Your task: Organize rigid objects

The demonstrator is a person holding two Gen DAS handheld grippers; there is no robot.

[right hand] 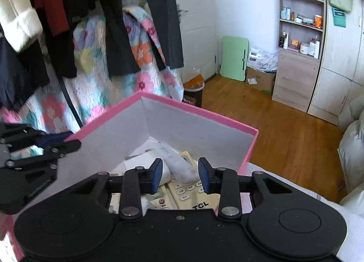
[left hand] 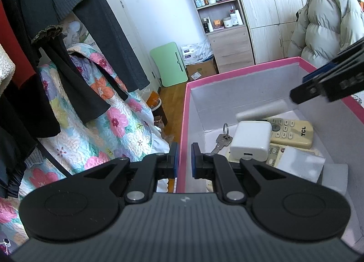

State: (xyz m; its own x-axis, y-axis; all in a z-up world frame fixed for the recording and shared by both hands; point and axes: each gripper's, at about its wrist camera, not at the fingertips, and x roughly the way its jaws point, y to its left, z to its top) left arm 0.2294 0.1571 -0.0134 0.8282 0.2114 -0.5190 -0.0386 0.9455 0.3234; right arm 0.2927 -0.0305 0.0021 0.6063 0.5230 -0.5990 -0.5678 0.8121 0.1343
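1. A pink box [left hand: 184,112] with white inner walls holds the gathered hard goods: a cream remote control [left hand: 292,133], a white charger block [left hand: 250,140], a key on a ring [left hand: 221,140], a pale tube [left hand: 261,111] toward the far wall and a flat grey pad [left hand: 300,164] at the near corner.
2. The left gripper [left hand: 184,159] is clamped on the box's left wall, one blue pad outside and one inside, apparently to steady the box while it is filled.
3. The right gripper [right hand: 180,175] hangs over the box's interior, its jaws apart with nothing pressed between the pads, the tube and remote lying below them; it looks set either to let go or to nudge the contents.
4. Beyond the box's rim: hanging dark clothes [left hand: 68,34], a floral quilt [left hand: 109,112], a wooden floor [right hand: 284,130] and a shelf unit [left hand: 218,7].
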